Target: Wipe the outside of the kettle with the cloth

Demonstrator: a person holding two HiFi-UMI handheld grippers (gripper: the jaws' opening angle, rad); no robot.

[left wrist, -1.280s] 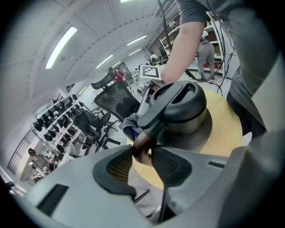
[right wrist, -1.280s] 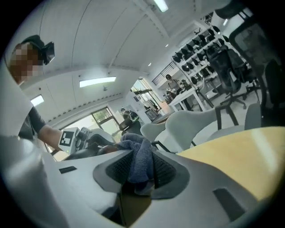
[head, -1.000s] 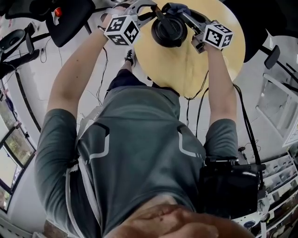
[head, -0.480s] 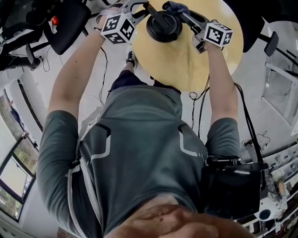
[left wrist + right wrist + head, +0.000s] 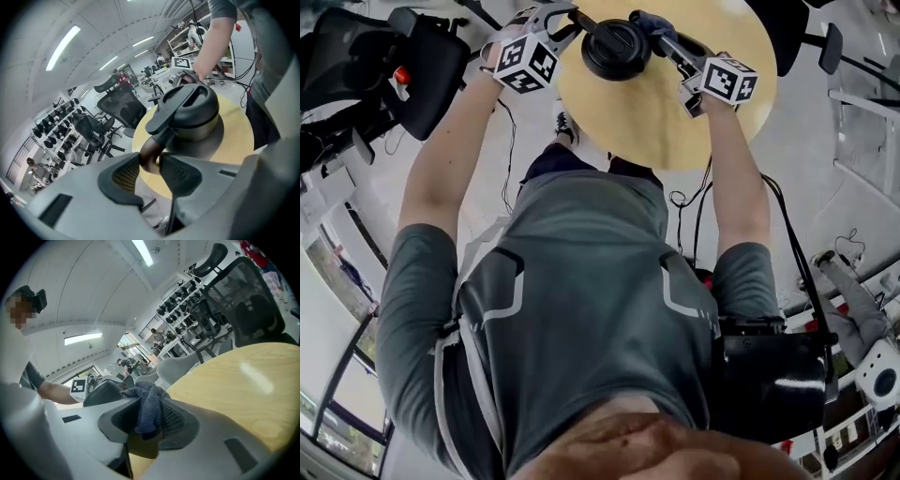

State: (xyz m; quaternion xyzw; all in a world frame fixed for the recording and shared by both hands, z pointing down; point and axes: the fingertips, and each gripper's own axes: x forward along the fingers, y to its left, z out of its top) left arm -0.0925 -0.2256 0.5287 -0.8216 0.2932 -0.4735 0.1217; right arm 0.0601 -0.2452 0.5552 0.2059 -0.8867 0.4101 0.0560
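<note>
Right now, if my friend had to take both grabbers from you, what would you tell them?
Left gripper: closed on the handle, steadying the kettle on the round table.
Right gripper: closed on the cloth, which is at the kettle's far side.
Done: both things are gripped and the cloth is at the kettle. I can't tell how much is already wiped.
Left: rub the cloth round the outside of the kettle, with the handle held firm.
</note>
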